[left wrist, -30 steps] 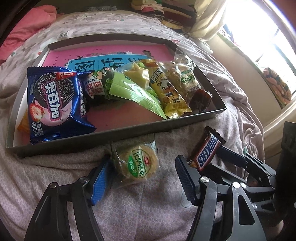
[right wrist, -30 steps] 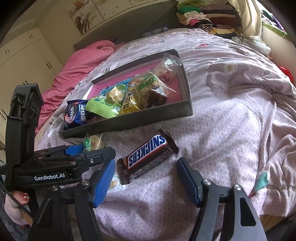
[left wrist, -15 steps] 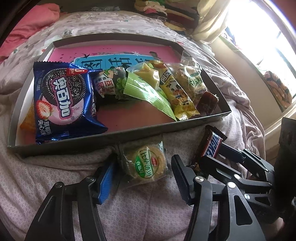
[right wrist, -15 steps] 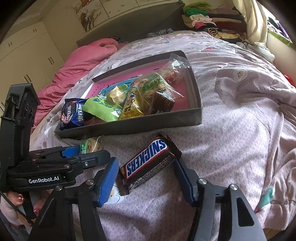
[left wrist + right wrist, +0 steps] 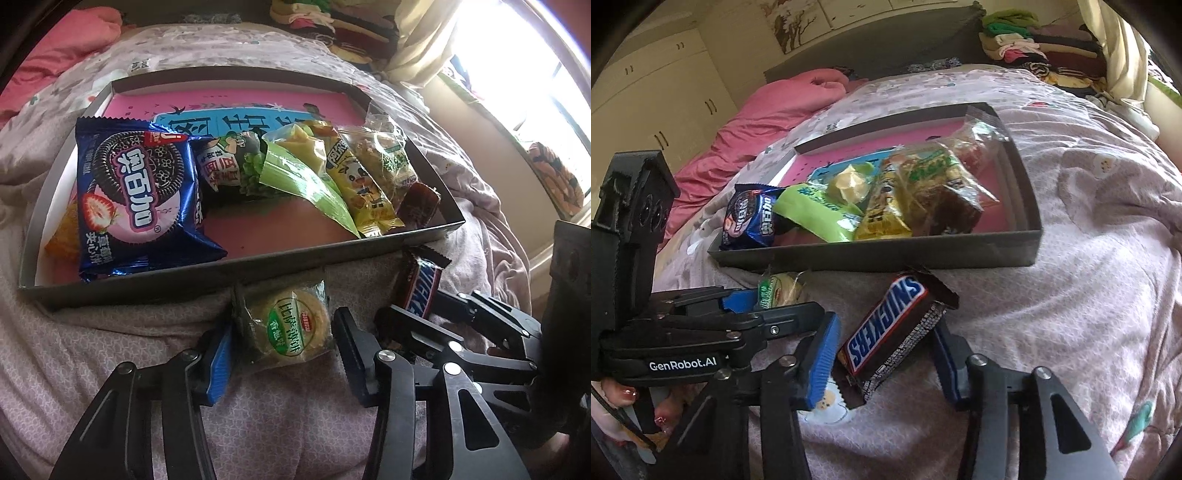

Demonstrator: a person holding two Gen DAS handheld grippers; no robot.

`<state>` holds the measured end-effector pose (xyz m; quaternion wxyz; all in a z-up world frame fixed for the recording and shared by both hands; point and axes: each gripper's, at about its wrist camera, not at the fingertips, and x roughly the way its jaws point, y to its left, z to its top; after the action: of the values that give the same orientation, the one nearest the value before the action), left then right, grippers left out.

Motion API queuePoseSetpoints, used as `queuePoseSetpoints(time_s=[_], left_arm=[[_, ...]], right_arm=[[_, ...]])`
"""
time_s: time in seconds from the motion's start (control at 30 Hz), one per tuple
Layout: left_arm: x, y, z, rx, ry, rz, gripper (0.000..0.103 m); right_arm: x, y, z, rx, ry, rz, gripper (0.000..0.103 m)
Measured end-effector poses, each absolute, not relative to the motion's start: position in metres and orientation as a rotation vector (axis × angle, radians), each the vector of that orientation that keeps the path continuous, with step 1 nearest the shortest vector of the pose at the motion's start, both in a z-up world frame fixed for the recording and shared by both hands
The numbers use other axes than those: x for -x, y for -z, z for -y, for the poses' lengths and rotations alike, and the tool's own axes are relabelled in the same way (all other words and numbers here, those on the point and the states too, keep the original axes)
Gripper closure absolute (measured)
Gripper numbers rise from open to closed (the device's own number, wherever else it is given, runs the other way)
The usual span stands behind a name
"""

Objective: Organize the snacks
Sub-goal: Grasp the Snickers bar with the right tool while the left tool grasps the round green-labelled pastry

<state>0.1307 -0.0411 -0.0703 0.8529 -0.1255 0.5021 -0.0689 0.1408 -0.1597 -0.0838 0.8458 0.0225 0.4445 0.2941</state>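
A round green-labelled pastry packet (image 5: 286,326) lies on the bedspread just in front of the grey tray (image 5: 236,269). My left gripper (image 5: 282,350) is open with its jaws on either side of the packet, close to touching it. A Snickers bar (image 5: 890,332) lies on the bedspread right of the packet; it also shows in the left wrist view (image 5: 419,284). My right gripper (image 5: 886,354) is open with its jaws around the bar, nearly touching it. The tray holds a blue Oreo pack (image 5: 133,192), a green packet (image 5: 306,184), a yellow packet (image 5: 358,181) and other snacks.
The tray (image 5: 960,251) lies on a soft pink-patterned bedspread (image 5: 1089,295). A pink quilt (image 5: 757,114) is bunched at the far left. Folded clothes (image 5: 1034,48) are stacked by the headboard. A window (image 5: 535,85) is at the right.
Both grippers have moved forward over the bedspread and narrowed. The left jaws now flank the pastry packet, the right jaws flank the Snickers bar. The snacks have not been lifted.
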Motion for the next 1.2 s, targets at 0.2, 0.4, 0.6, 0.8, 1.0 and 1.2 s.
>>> queuePoseSetpoints(time_s=[0.2, 0.4, 0.6, 0.8, 1.0, 1.2], left_arm=[[-0.129, 0.070, 0.039, 0.262, 0.141, -1.055, 0.056], [-0.129, 0.070, 0.037, 0.266, 0.136, -1.055, 0.056], [-0.132, 0.072, 0.042, 0.253, 0.106, -1.064, 0.056], [-0.134, 0.075, 0.048, 0.221, 0.091, -1.065, 0.057], [-0.133, 0.074, 0.042, 0.244, 0.117, -1.066, 0.059], [-0.123, 0.066, 0.034, 0.262, 0.132, -1.050, 0.060]], right_arm=[[-0.144, 0.087, 0.155, -0.075, -0.669, -0.957, 0.068], [-0.145, 0.090, 0.152, -0.106, -0.723, -0.976, 0.076], [-0.144, 0.089, 0.150, -0.091, -0.722, -0.968, 0.077], [-0.143, 0.085, 0.150, -0.053, -0.698, -0.949, 0.078], [-0.144, 0.085, 0.158, -0.076, -0.683, -0.943, 0.078], [-0.142, 0.083, 0.159, -0.074, -0.687, -0.928, 0.079]])
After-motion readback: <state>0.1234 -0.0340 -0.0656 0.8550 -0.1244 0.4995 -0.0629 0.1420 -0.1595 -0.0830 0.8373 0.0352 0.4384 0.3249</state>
